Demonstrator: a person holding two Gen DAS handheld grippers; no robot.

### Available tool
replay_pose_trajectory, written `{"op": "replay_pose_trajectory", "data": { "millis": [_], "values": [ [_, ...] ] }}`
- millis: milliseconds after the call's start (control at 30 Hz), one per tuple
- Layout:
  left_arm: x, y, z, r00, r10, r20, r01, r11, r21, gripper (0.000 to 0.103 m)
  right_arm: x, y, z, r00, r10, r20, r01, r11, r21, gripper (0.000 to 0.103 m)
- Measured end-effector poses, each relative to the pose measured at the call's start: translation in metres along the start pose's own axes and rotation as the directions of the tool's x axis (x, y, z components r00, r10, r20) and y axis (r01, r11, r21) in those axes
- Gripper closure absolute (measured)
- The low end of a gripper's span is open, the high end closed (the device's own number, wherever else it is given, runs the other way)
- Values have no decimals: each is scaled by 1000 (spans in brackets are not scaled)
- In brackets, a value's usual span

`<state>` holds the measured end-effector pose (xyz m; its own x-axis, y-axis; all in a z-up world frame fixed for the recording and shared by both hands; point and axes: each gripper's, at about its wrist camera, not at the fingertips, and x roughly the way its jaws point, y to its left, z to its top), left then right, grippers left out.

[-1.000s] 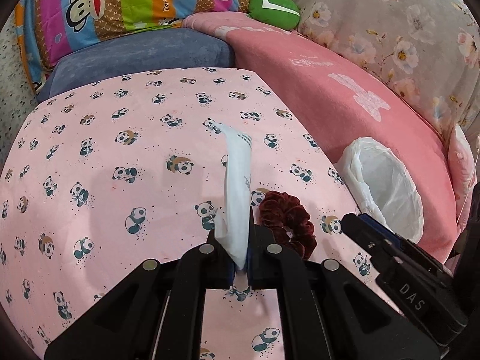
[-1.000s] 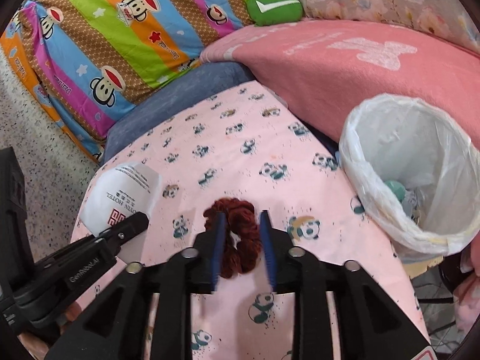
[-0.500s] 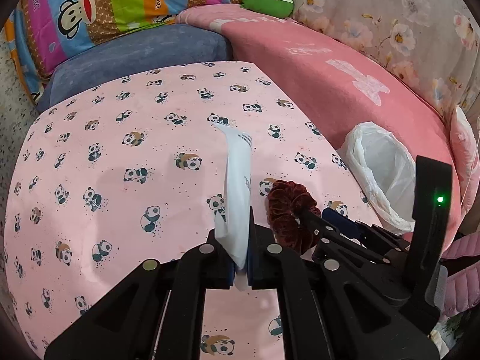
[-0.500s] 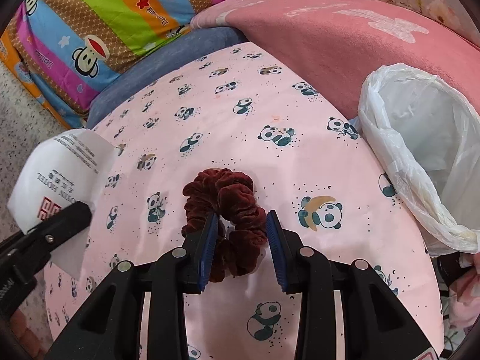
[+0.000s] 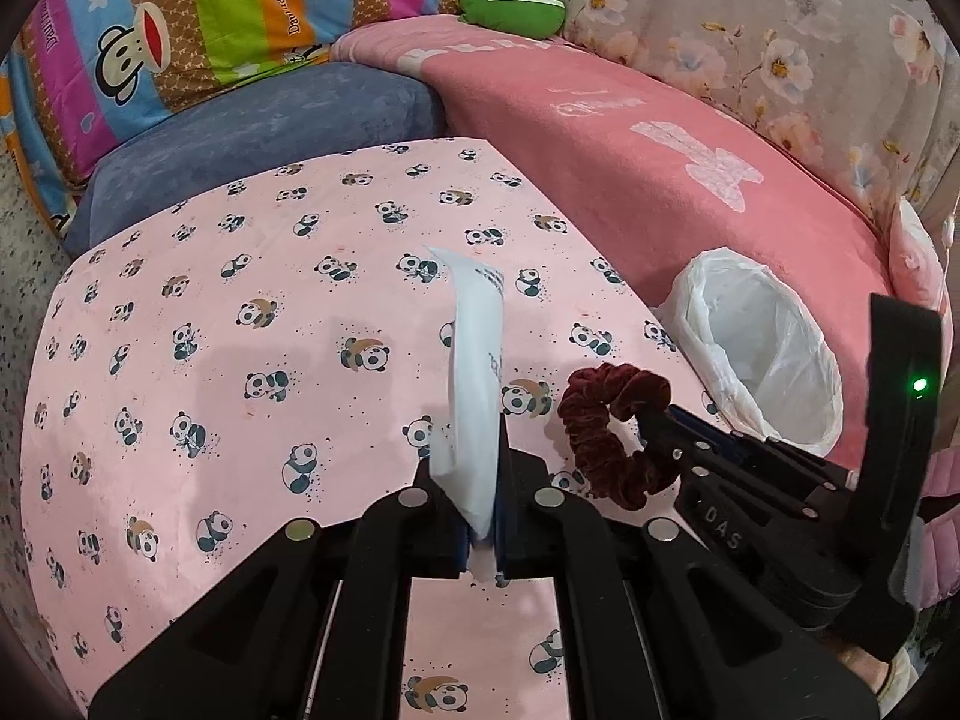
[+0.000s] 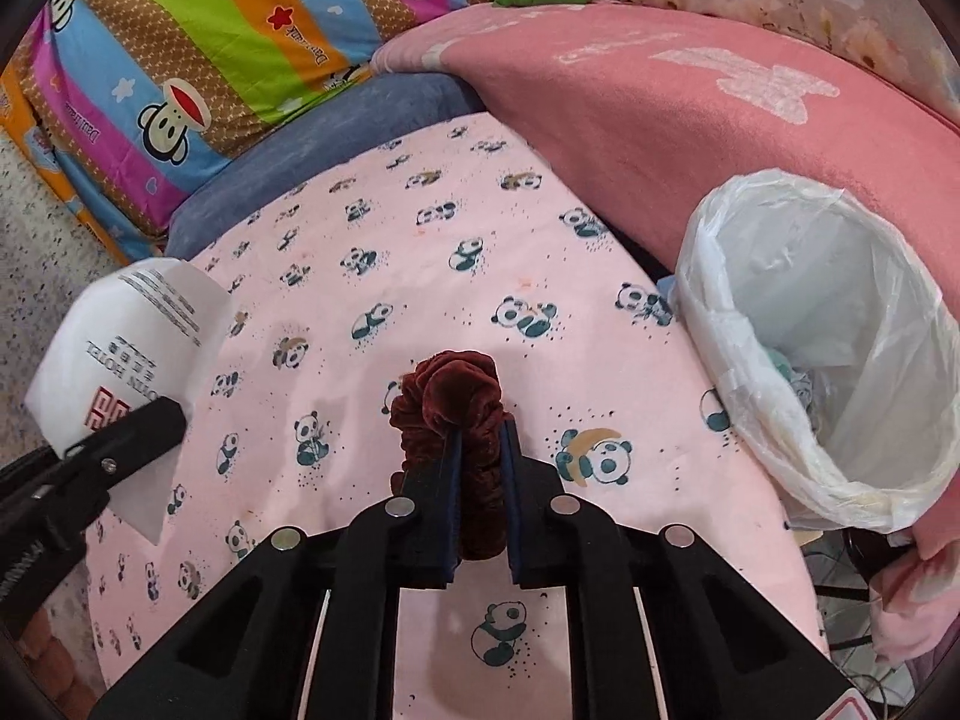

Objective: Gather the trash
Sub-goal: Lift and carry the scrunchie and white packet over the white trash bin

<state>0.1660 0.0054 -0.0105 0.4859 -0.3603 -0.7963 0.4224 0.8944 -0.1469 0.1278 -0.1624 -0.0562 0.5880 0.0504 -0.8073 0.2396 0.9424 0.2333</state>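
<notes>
My left gripper (image 5: 477, 450) is shut on a white printed hotel packet (image 5: 474, 384), which stands up above the panda-print table (image 5: 240, 312); the packet also shows in the right wrist view (image 6: 126, 354). My right gripper (image 6: 480, 444) is shut on a dark red velvet scrunchie (image 6: 447, 396), held just above the table; the scrunchie also shows in the left wrist view (image 5: 606, 420). A bin lined with a white plastic bag (image 6: 822, 348) stands off the table's right edge, with some trash at its bottom; it shows in the left wrist view too (image 5: 762, 354).
A pink blanket-covered sofa (image 6: 690, 96) wraps behind the table and the bin. A blue cushion (image 5: 258, 138), a striped monkey-print cushion (image 5: 198, 12) and a green plush (image 5: 510, 0) lie at the back. Speckled floor (image 6: 36, 216) is to the left.
My right gripper has closed on the scrunchie and lifted it off the table. My left gripper keeps its hold on the packet and has shifted only slightly.
</notes>
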Motion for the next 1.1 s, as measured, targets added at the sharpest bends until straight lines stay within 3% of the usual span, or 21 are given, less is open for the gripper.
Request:
{"op": "replay_pose_trajectory", "data": {
  "millis": [567, 900, 1100],
  "values": [
    [-29, -67, 16, 996, -81, 29, 77, 989, 127, 98, -130, -27, 26, 973, -56, 223, 53, 998, 16, 92],
    [-22, -129, 38, 982, -188, 16, 178, 951, 251, 98, -159, -82, 32, 951, -152, 270, 118, 984, 137, 92],
    [-15, -172, 49, 965, -262, -1, 247, 908, 338, 98, -165, -112, 35, 937, -207, 282, 153, 967, 202, 92]
  ]
}}
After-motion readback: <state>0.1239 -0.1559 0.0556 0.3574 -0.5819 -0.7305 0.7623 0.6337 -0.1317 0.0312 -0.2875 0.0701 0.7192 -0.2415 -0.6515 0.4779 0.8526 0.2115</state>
